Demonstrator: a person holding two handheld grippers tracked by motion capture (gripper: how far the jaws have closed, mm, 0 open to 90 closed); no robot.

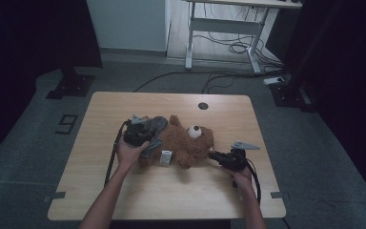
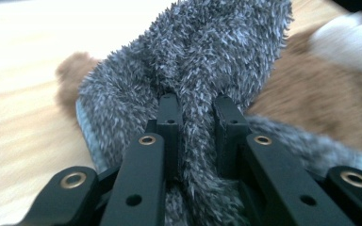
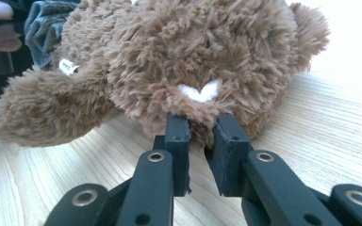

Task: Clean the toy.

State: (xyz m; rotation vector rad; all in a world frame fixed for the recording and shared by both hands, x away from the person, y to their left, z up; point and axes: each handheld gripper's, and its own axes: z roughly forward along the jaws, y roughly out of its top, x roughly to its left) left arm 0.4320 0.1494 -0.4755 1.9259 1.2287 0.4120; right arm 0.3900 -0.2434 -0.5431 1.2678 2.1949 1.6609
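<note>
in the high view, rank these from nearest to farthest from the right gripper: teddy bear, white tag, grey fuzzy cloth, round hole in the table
1. teddy bear, right at the right gripper, whose jaws pinch its fur.
2. white tag, further left, on the bear's near edge.
3. grey fuzzy cloth, at the bear's left end, pinched by the left gripper.
4. round hole near the table's far edge; too close to call against the cloth.

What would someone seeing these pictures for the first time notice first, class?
A brown teddy bear lies at the middle of the wooden table. The left gripper is shut on a fuzzy grey garment at the bear's left side. The right gripper pinches the bear's fur from the right.
</note>
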